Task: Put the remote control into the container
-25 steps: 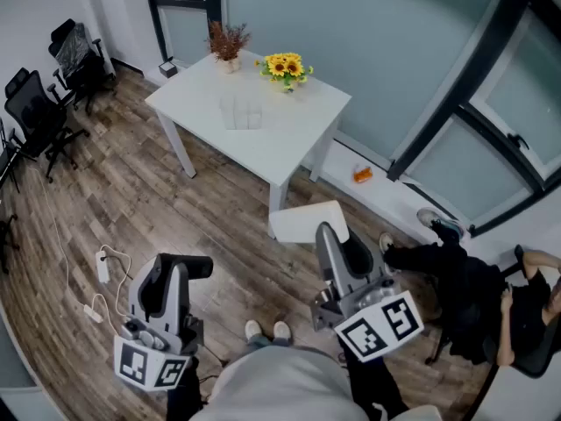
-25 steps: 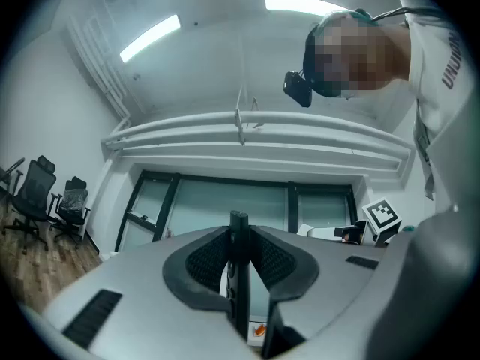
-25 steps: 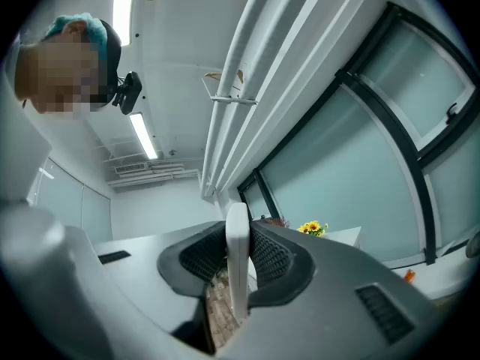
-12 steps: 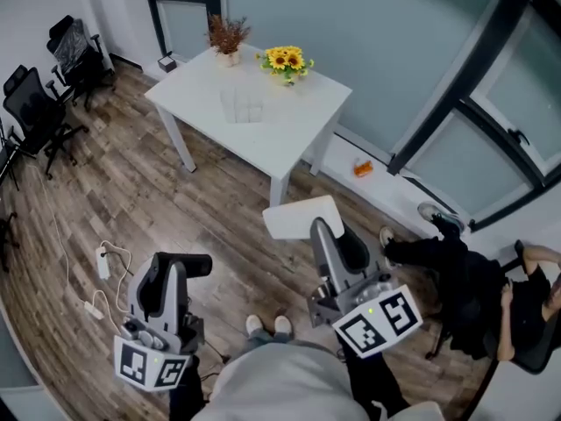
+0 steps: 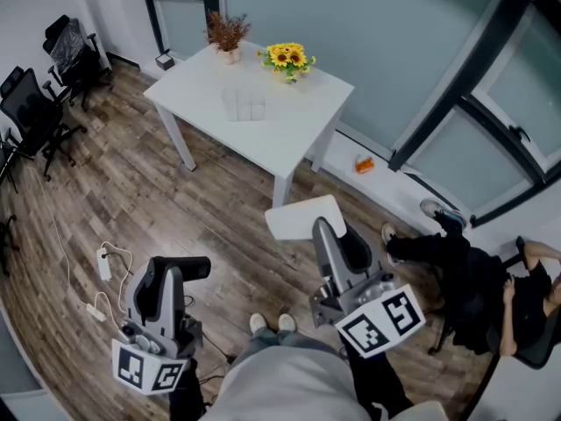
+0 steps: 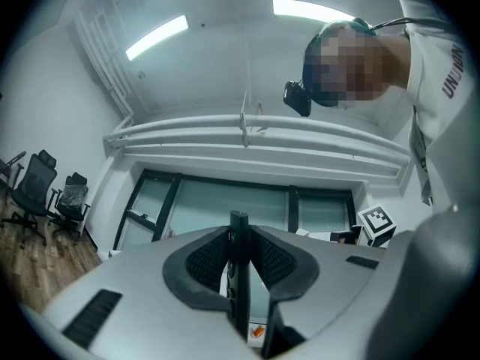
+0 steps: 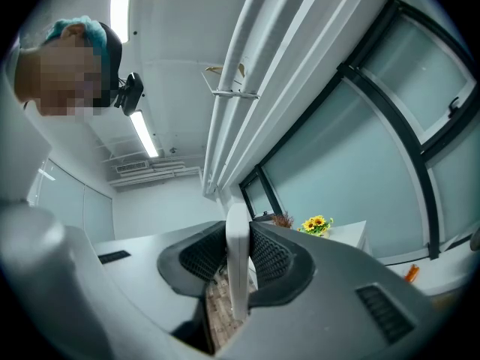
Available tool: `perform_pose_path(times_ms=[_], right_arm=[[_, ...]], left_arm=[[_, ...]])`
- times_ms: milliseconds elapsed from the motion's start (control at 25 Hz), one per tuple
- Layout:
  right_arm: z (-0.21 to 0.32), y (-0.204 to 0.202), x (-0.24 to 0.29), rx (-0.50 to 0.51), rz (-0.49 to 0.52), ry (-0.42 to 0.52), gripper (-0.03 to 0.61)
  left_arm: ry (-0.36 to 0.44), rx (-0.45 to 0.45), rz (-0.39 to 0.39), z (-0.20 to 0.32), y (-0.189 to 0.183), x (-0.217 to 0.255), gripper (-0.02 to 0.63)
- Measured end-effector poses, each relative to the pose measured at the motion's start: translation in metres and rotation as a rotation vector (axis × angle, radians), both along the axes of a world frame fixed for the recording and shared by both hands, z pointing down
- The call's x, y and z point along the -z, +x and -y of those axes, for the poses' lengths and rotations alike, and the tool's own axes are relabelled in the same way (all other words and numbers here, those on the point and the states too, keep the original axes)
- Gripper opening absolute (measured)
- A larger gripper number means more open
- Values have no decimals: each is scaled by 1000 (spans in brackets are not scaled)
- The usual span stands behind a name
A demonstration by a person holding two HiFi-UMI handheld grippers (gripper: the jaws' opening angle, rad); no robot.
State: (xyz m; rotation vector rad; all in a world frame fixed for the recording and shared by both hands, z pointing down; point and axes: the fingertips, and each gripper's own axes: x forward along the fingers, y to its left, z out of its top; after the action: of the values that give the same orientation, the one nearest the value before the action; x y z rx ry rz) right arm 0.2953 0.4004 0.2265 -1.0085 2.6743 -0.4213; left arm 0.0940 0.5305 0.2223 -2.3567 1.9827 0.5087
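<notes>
My left gripper is held low at the left over the wood floor, shut on a thin black remote control. In the left gripper view the remote stands edge-on between the ribbed pads of that gripper. At the right, my right gripper is shut on a flat white rectangular thing, which the right gripper view shows edge-on between the pads of the same gripper. A small clear container sits on the white table farther ahead.
Sunflowers and a dried plant stand at the table's far edge. Black office chairs line the left wall. A power strip with cable lies on the floor. A seated person is at the right by the glass wall.
</notes>
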Motion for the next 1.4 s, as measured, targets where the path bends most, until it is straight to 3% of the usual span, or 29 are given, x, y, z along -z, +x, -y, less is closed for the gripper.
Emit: perform_pose_path(times_ms=[720,960,1400], right_arm=[[22,-49,4,-40,9,32,92],[77,-63,-1,-37,17,29,92],[220,-85,-11,-15,16,-8,92]], left_arm=[[8,-7,-31,21,-53,-13,89],[6,19,-31,70,-68,-17,89],[-19,34,-37,213,-84,-17,89]])
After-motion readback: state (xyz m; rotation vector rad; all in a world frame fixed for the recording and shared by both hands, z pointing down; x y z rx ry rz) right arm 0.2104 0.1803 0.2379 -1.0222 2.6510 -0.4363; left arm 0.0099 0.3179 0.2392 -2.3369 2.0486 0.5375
